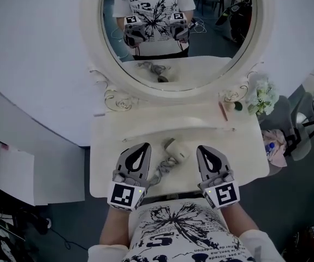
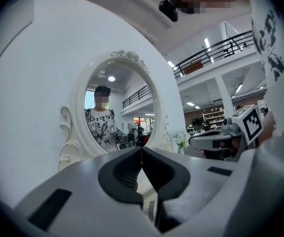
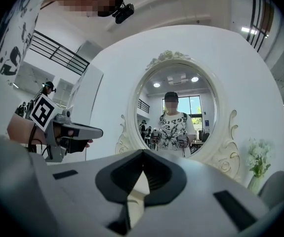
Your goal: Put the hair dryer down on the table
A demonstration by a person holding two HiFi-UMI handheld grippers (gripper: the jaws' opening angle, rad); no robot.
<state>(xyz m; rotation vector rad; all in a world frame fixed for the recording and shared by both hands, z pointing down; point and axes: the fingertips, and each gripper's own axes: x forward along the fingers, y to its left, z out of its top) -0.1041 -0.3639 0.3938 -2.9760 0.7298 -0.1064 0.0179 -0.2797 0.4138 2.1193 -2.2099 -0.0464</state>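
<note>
**Hair dryer flat on the table, both grippers empty**

The hair dryer (image 1: 177, 150) is seen lying on the table (image 1: 244, 160) at lower centre of the head view, with its cord (image 1: 165, 171) trailing toward the near edge. It is flanked by the left gripper (image 1: 144, 146) and the right gripper (image 1: 201, 148). Each gripper's jaws are pressed together on nothing. The set-down is judged complete, so no grip is needed.

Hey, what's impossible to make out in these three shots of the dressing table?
- Hair dryer: missing from both gripper views, blocked by each gripper's own body.
- Cord: head view, its end lost behind the left tongs.
- Pink stick near the flowers: head view, too small to identify.
</note>
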